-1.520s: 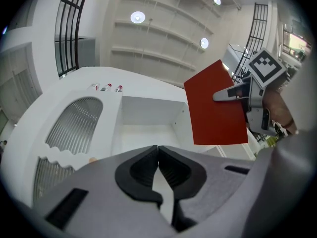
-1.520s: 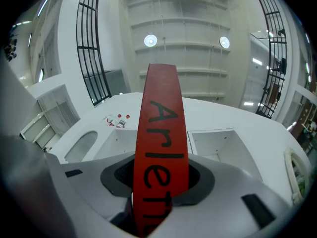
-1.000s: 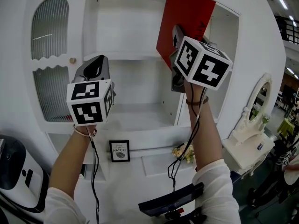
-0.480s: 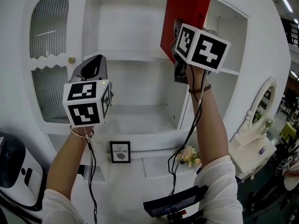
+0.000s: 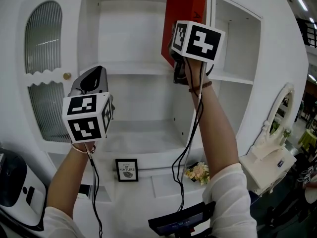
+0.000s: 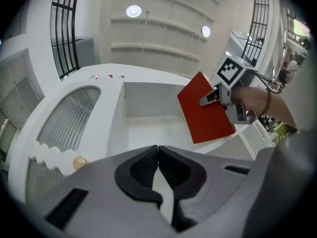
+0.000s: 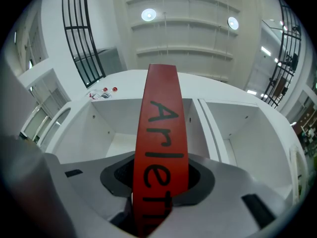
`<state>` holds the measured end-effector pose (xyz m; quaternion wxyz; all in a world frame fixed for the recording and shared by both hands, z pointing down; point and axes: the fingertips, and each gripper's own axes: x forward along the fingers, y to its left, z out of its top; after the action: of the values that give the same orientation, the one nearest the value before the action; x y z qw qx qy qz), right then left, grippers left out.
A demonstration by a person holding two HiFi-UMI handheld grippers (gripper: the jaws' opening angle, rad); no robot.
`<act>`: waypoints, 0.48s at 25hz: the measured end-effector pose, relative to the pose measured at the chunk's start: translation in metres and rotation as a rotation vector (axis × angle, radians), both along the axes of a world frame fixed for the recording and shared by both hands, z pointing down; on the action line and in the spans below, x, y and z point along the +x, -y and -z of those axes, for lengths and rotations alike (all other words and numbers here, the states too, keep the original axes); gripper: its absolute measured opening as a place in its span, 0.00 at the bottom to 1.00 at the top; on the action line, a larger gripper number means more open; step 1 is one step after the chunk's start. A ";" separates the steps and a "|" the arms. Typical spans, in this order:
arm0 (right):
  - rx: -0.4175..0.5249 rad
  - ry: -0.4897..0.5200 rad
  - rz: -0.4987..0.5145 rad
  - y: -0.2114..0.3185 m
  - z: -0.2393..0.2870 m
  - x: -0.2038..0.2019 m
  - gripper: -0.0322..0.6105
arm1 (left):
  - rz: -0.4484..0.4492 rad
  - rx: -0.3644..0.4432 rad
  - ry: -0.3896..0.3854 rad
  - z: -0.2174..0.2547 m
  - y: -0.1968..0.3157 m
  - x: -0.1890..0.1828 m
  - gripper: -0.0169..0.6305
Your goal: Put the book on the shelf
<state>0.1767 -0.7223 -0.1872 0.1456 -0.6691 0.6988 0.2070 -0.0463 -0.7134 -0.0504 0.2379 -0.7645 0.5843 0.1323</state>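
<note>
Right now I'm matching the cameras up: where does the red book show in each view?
Head view: red book at the top, right of centre.
Left gripper view: right of centre, tilted.
Right gripper view: centre, spine facing the camera.
Shared landmark: the white cabinet's upper shelf, behind the book in all three.

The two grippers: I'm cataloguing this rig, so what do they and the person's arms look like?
The grey plastic left gripper and right gripper each carry a white cube with black square markers and have black fingers. A black cable trails from each along the arm. The person wears white sleeves and a thin band on each wrist.
</note>
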 end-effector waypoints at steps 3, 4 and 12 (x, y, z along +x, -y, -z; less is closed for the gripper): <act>-0.010 -0.002 -0.007 0.011 0.003 0.002 0.33 | 0.008 0.004 0.002 0.002 0.003 0.003 0.04; -0.014 -0.001 -0.008 0.015 0.004 0.004 0.33 | 0.012 0.004 0.003 0.004 0.004 0.004 0.04; -0.069 0.014 -0.009 0.048 0.009 0.005 0.33 | 0.045 0.014 -0.011 0.011 0.003 -0.003 0.04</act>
<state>0.1817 -0.7703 -0.1964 0.1265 -0.6782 0.7015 0.1787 -0.0492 -0.7166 -0.0611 0.2431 -0.7487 0.6018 0.1350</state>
